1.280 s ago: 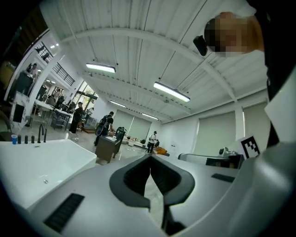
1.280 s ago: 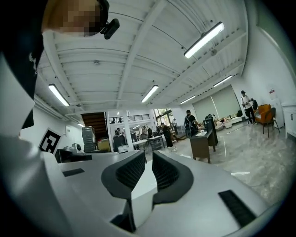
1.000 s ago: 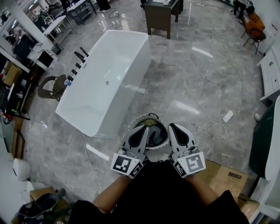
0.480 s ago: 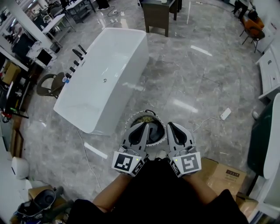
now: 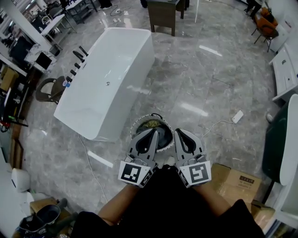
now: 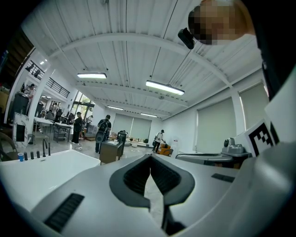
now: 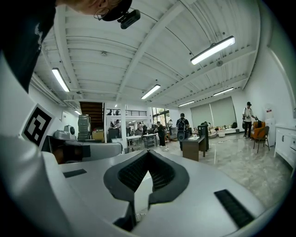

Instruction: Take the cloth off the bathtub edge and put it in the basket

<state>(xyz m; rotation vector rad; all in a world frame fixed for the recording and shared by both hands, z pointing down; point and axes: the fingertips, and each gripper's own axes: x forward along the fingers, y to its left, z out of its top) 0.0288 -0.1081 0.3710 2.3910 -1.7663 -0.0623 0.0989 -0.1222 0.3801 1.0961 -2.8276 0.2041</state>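
The white bathtub [image 5: 107,79] stands on the marble floor at upper left, and no cloth shows on its rim. In front of its near end sits a round basket [image 5: 139,122] with a yellowish-green cloth [image 5: 152,123] lying inside. My left gripper [image 5: 153,132] and right gripper [image 5: 178,133] hover side by side over the basket's near half, hiding part of it. Both are shut with nothing between the jaws. The left gripper view shows the left gripper [image 6: 150,159] with pads together and the tub [image 6: 37,171] at left. The right gripper [image 7: 148,155] looks the same in its own view.
A cardboard box [image 5: 237,183] lies by my right side. A power strip [image 5: 237,117] with its cable lies on the floor at right. Taps [image 5: 77,60] line the tub's far rim, beside a chair [image 5: 49,90]. A dark table [image 5: 163,11] stands beyond; several people stand far off.
Both grippers have drawn back a little from the basket toward my body, still shut. More of the basket's far rim shows above their tips.
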